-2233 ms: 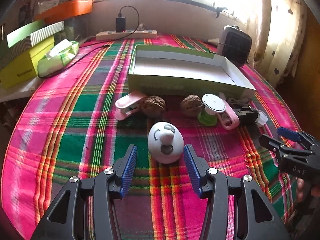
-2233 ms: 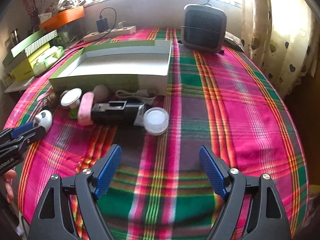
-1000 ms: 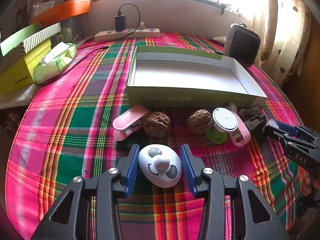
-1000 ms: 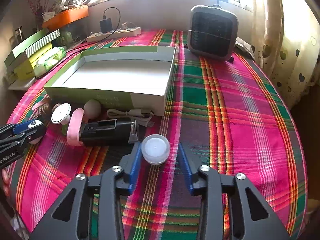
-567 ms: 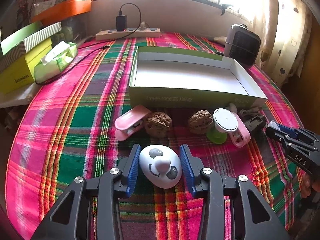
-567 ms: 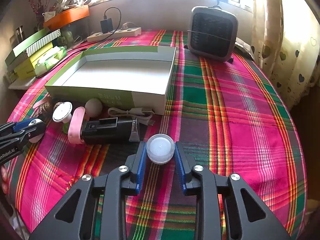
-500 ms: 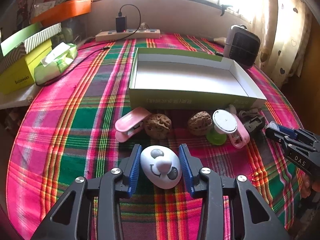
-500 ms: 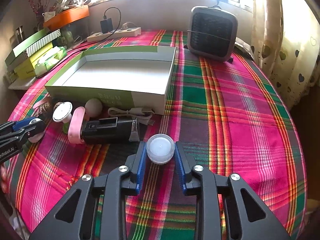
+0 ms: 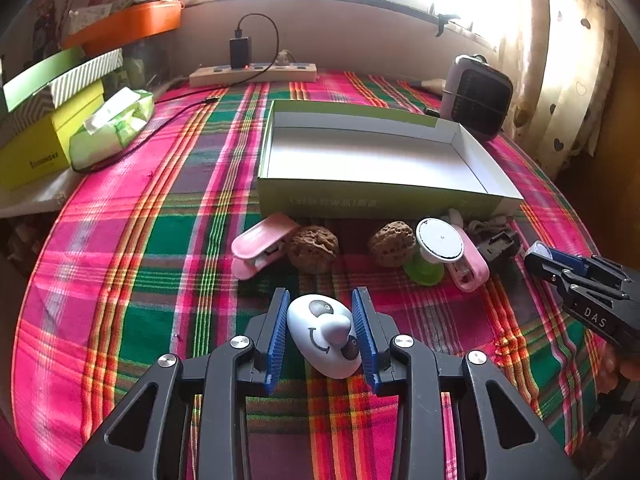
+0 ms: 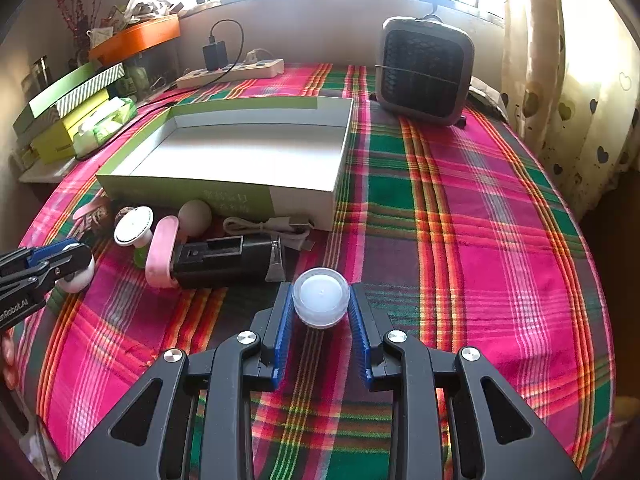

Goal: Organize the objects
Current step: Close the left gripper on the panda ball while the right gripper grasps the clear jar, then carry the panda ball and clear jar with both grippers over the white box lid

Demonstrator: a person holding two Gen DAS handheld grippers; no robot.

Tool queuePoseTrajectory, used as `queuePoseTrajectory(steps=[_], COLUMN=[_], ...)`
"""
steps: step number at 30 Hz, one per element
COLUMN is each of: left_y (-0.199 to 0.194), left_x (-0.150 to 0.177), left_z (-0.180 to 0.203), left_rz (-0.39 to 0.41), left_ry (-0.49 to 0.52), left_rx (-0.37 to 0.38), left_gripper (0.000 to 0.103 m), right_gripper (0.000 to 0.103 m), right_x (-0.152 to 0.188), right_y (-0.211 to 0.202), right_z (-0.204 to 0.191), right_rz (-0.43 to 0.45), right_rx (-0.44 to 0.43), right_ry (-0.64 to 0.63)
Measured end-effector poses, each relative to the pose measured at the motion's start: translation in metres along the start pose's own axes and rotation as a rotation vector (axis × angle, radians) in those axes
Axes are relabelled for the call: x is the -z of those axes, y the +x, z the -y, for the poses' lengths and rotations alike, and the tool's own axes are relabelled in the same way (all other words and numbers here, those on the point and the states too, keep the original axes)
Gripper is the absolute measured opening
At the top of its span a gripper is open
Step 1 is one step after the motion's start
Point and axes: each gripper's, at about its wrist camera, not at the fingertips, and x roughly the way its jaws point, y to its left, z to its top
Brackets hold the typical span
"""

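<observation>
Here the left gripper (image 9: 323, 334) has its blue fingers (image 9: 277, 334) closed against both sides of the white panda-face toy (image 9: 326, 334), which sits low over the plaid worktop (image 9: 120, 280), in front of the open green box (image 9: 376, 200). The right gripper (image 10: 320, 324) pinches the small translucent round container (image 10: 321, 297) between its fingers (image 10: 282, 322), pads touching its rim on either side.

Along the near wall of the box lie, left to right in the left wrist view: pink clip (image 9: 260, 246), walnut (image 9: 313, 247), second walnut (image 9: 392, 238), white-topped green spool (image 9: 434, 250), second pink clip (image 9: 470, 266), black device (image 9: 498, 243). The box interior shows only its white floor. A coiled cable (image 10: 268, 227) lies touching the box wall, just behind the black device. Small heater (image 10: 424, 70) stands beyond the box's right corner.
</observation>
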Motion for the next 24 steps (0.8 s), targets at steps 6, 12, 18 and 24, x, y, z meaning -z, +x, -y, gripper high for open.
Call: queuePoseTrajectory(steps=[6, 12, 18, 24], left_y=[-0.003, -0.008, -0.011, -0.019], left_x=[0.004, 0.005, 0.004, -0.005], left_z=[0.0, -0.001, 0.0, 0.003], left_rz=[-0.002, 0.008, 0.014, 0.045], left_ry=[0.004, -0.008, -0.008, 0.001], left_rx=[0.017, 0.028, 0.034, 0.037], left_gripper=[0.03, 0.027, 0.027, 0.027], right_gripper=[0.029, 0.029, 0.029, 0.029], right_x=[0.0, 0.001, 0.0, -0.006], right_y=[0.0, -0.004, -0.009, -0.017], right_z=[0.0, -0.002, -0.005, -0.007], right_rz=[0.003, 0.012, 0.021, 0.042], right_rx=[0.001, -0.001, -0.004, -0.009], right_ry=[0.002, -0.002, -0.006, -0.012])
